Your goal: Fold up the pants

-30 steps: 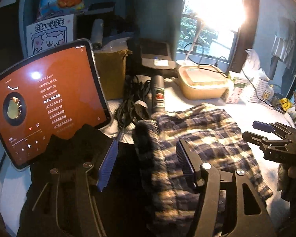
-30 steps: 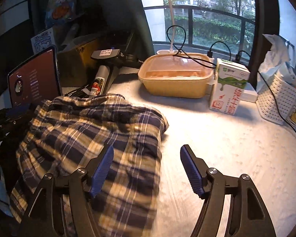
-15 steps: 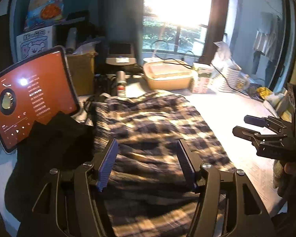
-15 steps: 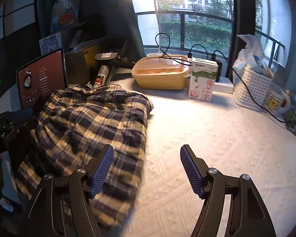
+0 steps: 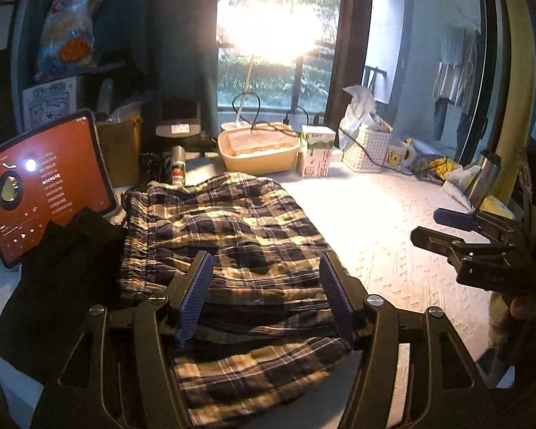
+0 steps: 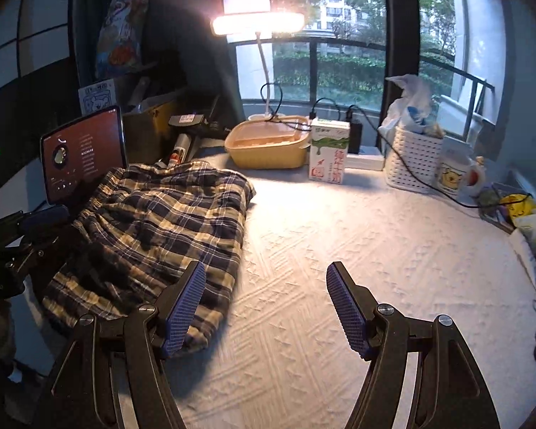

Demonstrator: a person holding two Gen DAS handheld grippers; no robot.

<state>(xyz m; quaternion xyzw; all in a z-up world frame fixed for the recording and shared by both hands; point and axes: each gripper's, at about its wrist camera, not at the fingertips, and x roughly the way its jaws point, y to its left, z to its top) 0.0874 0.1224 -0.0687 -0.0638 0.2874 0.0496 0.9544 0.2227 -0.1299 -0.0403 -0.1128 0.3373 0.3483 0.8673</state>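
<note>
Pants [image 5: 228, 250] in dark plaid lie folded in a rumpled stack on the left part of the white textured table cover [image 6: 375, 250], their near edge hanging toward the table's front; the elastic waistband sits at the left, beside a black garment [image 5: 60, 279] and a propped tablet [image 5: 43, 186]. Left gripper [image 5: 264, 296] hovers above the near part of the stack, its jaws opening, nothing pinched between the blue pads; right gripper [image 6: 266, 304] stands spread and empty over bare cover just right of the fabric.

Risks from here, as I judge them: the stack looks loose and lumpy, so a pinch at the near hem may catch only the top layer and peel the fold apart; a grab too far left could snag the black garment and drag it in; a wide sweep toward the back could knock the milk carton [image 6: 328, 150], the yellow container [image 6: 268, 146] or the cable running to the white basket [image 6: 412, 164]; the overhanging edge may slide off if the cloth is tugged forward; the tablet could tip if the waistband is pulled against it.
</note>
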